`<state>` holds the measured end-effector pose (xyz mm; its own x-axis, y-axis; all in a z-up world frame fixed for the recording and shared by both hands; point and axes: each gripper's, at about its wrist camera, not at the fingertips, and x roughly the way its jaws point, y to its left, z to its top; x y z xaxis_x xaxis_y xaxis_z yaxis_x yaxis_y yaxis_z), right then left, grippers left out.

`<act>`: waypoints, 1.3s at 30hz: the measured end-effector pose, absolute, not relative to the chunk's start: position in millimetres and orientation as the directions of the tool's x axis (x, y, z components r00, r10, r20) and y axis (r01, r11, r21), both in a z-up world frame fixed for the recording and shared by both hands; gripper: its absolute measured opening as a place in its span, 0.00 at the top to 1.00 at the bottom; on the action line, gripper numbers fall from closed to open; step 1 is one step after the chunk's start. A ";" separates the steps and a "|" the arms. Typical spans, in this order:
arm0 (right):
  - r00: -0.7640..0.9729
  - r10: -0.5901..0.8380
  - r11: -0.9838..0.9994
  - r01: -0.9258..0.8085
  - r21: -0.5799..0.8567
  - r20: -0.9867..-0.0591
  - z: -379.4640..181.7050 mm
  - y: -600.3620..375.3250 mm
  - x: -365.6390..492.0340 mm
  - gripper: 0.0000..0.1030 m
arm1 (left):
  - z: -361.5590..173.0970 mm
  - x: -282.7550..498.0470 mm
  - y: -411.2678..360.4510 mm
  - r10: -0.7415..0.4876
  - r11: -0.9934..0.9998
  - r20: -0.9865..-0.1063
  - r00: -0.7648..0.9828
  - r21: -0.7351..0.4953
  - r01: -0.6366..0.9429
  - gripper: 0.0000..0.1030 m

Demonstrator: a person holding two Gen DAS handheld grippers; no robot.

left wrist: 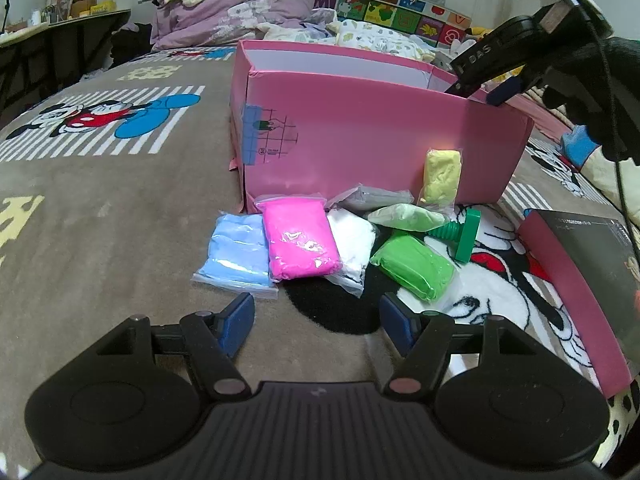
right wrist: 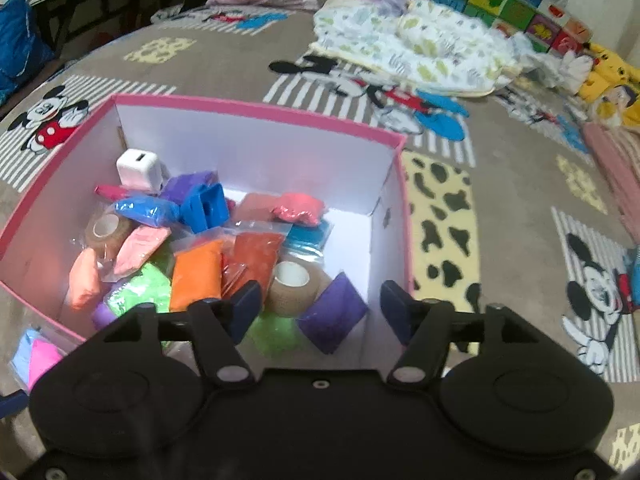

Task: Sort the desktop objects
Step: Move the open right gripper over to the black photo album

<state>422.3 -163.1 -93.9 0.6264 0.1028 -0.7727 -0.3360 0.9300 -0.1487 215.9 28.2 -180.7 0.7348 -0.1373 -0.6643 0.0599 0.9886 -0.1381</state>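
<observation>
Here, right gripper (right wrist: 320, 312) jaws apart, above pink box (right wrist: 256, 110)

Left wrist: low, near blanket, facing pink box (left wrist: 360, 136) side. Right wrist: above, looking down inside same box.

A dark book (left wrist: 592, 280) at the bed's right edge is cut off by the frame. The grey packet (left wrist: 372, 198) lies partly hidden behind the white packet (left wrist: 352, 240).
</observation>
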 end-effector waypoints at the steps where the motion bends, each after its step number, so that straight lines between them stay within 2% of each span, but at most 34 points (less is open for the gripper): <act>1: 0.631 0.103 0.931 -0.334 -0.149 -0.769 -91.6 -163.9 418.7 0.33 | -180.5 215.8 28.0 -0.136 0.989 -0.663 0.736 -0.137 0.060 0.34; 4: 0.644 0.105 0.933 -0.328 -0.149 -0.758 -85.6 -166.2 408.2 0.32 | -180.4 215.7 27.5 -0.133 0.989 -0.662 0.737 -0.132 0.060 0.34; 6: 0.657 0.100 0.934 -0.321 -0.158 -0.747 -81.6 -166.9 400.1 0.26 | -180.6 215.5 26.9 -0.132 0.990 -0.661 0.739 -0.130 0.061 0.34; 24: 0.723 0.128 0.948 -0.291 -0.131 -0.679 -60.1 -185.3 329.9 0.17 | -177.6 212.1 23.8 -0.120 0.991 -0.640 0.759 -0.123 0.054 0.34; 39: 0.690 0.115 0.976 -0.214 -0.049 -0.715 -104.6 -237.4 259.6 0.15 | -175.5 201.9 3.2 -0.149 0.989 -0.622 0.769 -0.096 0.114 0.34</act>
